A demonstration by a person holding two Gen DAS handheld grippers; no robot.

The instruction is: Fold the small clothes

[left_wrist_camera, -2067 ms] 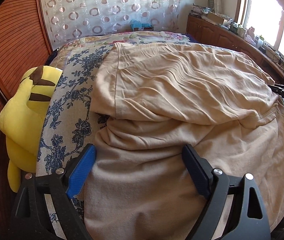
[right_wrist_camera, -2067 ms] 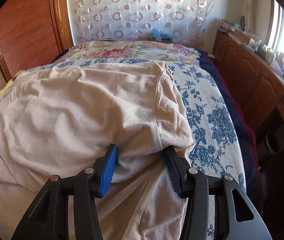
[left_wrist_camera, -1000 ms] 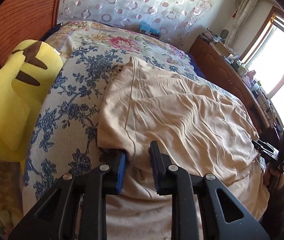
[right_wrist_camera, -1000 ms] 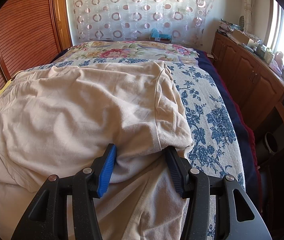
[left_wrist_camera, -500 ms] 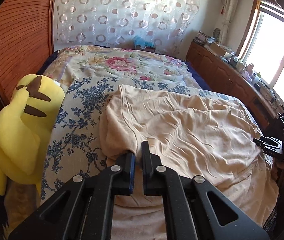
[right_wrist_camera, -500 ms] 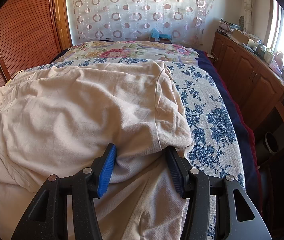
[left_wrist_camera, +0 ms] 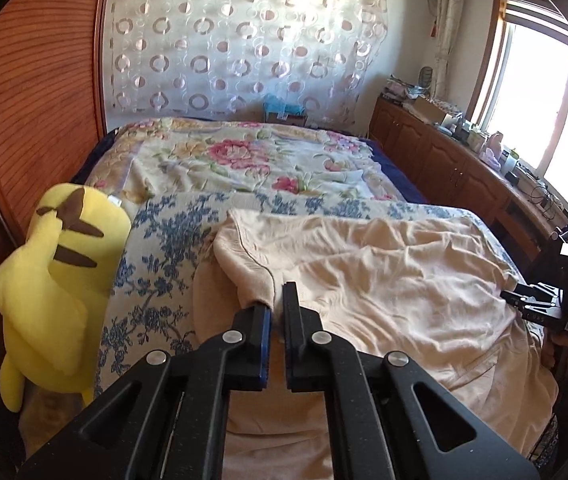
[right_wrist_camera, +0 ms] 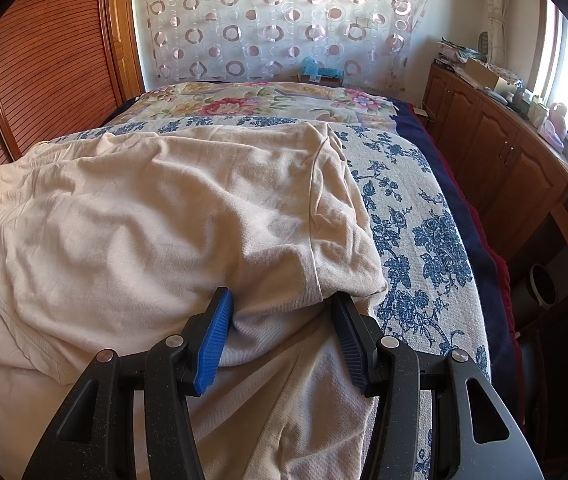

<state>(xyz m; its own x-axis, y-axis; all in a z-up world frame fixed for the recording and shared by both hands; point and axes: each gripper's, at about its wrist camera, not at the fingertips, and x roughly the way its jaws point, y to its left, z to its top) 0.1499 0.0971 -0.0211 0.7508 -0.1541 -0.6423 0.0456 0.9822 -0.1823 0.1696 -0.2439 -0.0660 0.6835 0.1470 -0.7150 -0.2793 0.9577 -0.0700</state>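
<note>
Left wrist view: left gripper (left_wrist_camera: 277, 300) pinched shut on near-left corner of beige garment (left_wrist_camera: 383, 280), long axis running rightward across bed (left_wrist_camera: 156, 264) toward right gripper (right_wrist_camera: 282, 322), wide open, straddling near-right edge, unclamped.

Beige garment (left_wrist_camera: 383, 280); blue-floral bedspread (right_wrist_camera: 415, 216); yellow plush (left_wrist_camera: 56, 272).

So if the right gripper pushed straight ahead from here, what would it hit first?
The folded beige garment. The right gripper is open, with cloth bunched between its fingers, so it would press into that fold at once. Beyond lies the bedspread; depth past the fold is unclear.
</note>
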